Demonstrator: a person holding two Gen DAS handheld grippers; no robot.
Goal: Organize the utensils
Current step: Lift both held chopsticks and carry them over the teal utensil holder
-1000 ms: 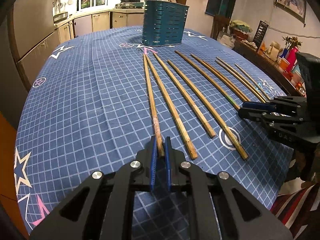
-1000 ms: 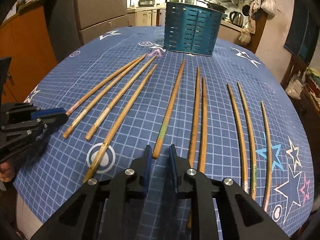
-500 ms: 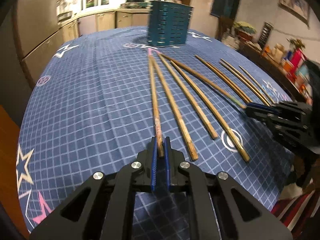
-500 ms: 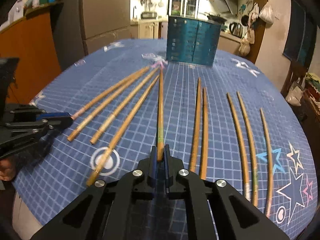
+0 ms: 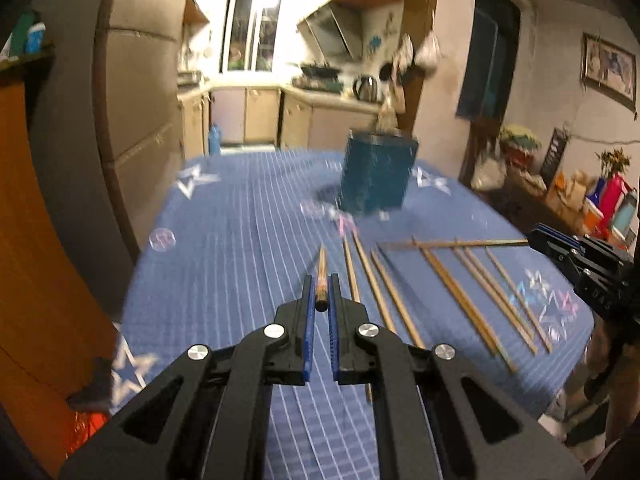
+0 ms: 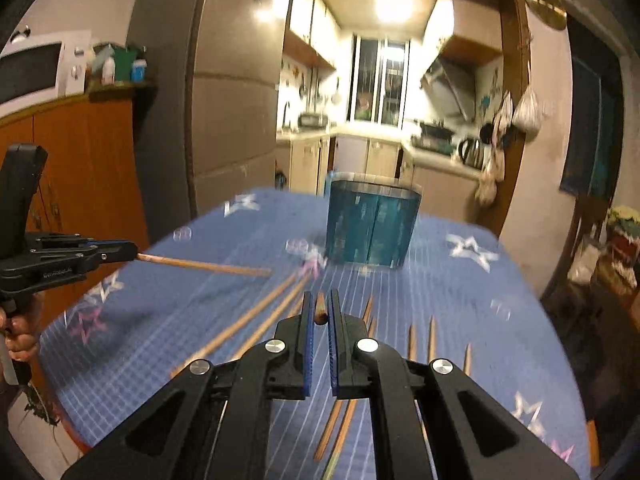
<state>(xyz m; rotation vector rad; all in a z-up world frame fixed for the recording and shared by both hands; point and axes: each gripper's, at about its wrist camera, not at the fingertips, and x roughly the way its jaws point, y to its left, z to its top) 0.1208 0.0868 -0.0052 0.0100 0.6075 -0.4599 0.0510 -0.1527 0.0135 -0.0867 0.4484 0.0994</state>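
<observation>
The left claw (image 5: 320, 304) grips one chopstick (image 5: 321, 276), lifted off the desk (image 5: 240, 260); the right claw (image 6: 319, 314) grips another chopstick (image 6: 320, 307). Both point toward the teal holder (image 6: 370, 224); loose chopsticks (image 5: 460, 292) lie before it.

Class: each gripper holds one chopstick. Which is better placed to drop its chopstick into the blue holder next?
Probably the right gripper: the blue holder sits almost straight ahead of it, whereas it lies off to the right of the left gripper.
</observation>
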